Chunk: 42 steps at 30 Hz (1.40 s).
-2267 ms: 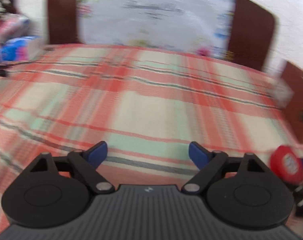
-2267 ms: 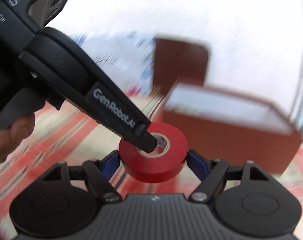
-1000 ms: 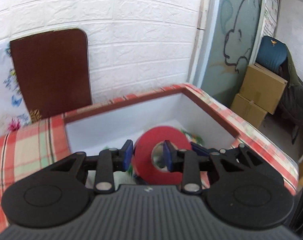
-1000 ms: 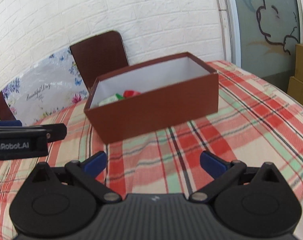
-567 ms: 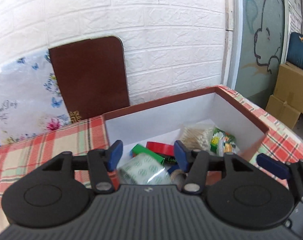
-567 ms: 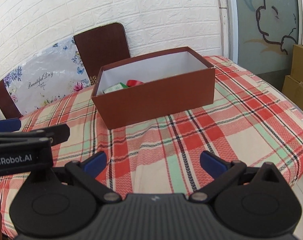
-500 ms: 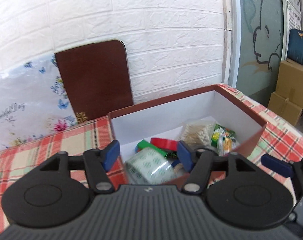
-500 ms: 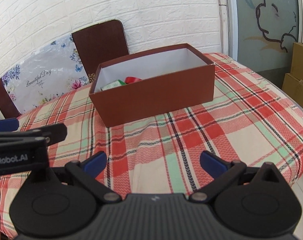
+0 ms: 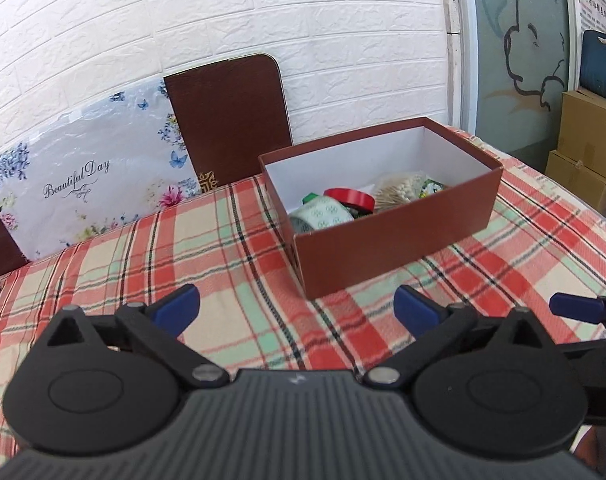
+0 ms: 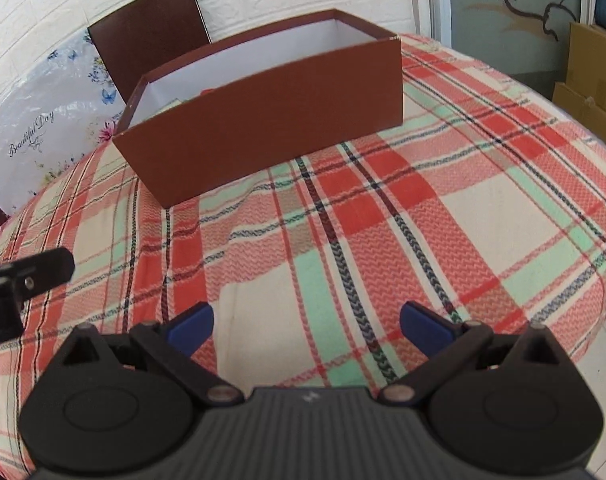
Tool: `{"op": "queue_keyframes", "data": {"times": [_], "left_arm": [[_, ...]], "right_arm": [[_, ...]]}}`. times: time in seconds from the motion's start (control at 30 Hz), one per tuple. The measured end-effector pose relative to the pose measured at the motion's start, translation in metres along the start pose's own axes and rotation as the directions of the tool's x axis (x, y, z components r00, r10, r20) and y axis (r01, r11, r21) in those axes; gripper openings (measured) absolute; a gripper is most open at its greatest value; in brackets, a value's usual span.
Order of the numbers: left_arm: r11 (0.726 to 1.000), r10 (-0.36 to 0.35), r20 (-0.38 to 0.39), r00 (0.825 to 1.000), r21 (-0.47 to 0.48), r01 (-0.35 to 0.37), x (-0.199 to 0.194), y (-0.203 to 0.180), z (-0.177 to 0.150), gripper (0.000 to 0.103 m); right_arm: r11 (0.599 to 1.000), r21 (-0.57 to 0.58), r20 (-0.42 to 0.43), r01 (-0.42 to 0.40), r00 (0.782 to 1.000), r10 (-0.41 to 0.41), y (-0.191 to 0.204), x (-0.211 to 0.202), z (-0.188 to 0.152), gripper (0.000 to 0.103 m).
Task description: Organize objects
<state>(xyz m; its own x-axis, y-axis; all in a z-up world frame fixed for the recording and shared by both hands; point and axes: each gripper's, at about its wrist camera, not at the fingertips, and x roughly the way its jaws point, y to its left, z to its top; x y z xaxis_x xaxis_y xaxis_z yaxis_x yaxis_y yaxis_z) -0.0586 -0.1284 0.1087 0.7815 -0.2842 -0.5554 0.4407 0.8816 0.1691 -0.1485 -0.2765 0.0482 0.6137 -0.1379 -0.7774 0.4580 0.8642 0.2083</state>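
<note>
1. Brown cardboard box (image 9: 399, 240) with white inside walls sits on the table with the red, green and cream checked cloth (image 9: 231, 248), and it already has things in it.
2. Inside I can see a red roll of tape (image 9: 349, 199) lying flat, a white packet with green dots (image 9: 323, 216) by the near wall, a bag of cotton buds (image 9: 397, 191), and a bit of green wrapper (too small to tell what it is).
3. Both tools are back from the box and hold nothing. The left gripper (image 9: 297, 310) has its blue fingers wide apart over the cloth. The right gripper (image 10: 307, 326) is wide apart too, just in front of the box.
4. On the cloth around the box I see no loose things left to pick up, so I think the tidying is done or nearly done (some of the table is out of view, so I cannot be sure).
5. A dark brown chair back (image 9: 227, 120) and a flowery white board (image 9: 83, 188) lean by the white brick wall behind.
</note>
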Motion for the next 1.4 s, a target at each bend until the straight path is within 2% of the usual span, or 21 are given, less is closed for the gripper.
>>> {"op": "queue_keyframes", "data": {"times": [0.27,0.6,0.83,0.97,1.27,1.4], "left_arm": [[1.000,-0.023,0.010,1.000,0.000,0.023,-0.024,-0.003,-0.012,0.103],[1.000,-0.004,0.006,1.000,-0.020,0.005,-0.011,-0.002,-0.021,0.103],[1.000,0.003,-0.052,0.999,-0.022,-0.004,0.005,-0.001,-0.026,0.103],[0.999,-0.030,-0.110,0.993,-0.035,0.027,0.017,0.000,-0.028,0.103],[0.998,-0.015,-0.130,0.991,-0.068,0.006,0.022,0.009,-0.033,0.103],[0.997,-0.021,-0.138,0.990,-0.071,0.012,0.022,0.012,-0.037,0.103]], "right_arm": [[0.998,-0.055,0.030,0.022,0.999,-0.020,0.012,-0.007,-0.004,0.103],[0.993,-0.114,0.053,0.034,0.998,-0.028,0.030,-0.014,-0.007,0.103],[0.991,-0.118,0.072,0.064,0.996,-0.056,0.031,-0.017,-0.005,0.103],[0.992,-0.109,0.061,0.063,0.997,-0.056,0.032,-0.011,-0.006,0.103],[0.986,-0.154,0.059,0.067,0.997,-0.059,0.047,-0.005,-0.008,0.103],[0.988,-0.137,0.067,0.070,0.996,-0.061,0.043,-0.006,-0.005,0.103]]}}
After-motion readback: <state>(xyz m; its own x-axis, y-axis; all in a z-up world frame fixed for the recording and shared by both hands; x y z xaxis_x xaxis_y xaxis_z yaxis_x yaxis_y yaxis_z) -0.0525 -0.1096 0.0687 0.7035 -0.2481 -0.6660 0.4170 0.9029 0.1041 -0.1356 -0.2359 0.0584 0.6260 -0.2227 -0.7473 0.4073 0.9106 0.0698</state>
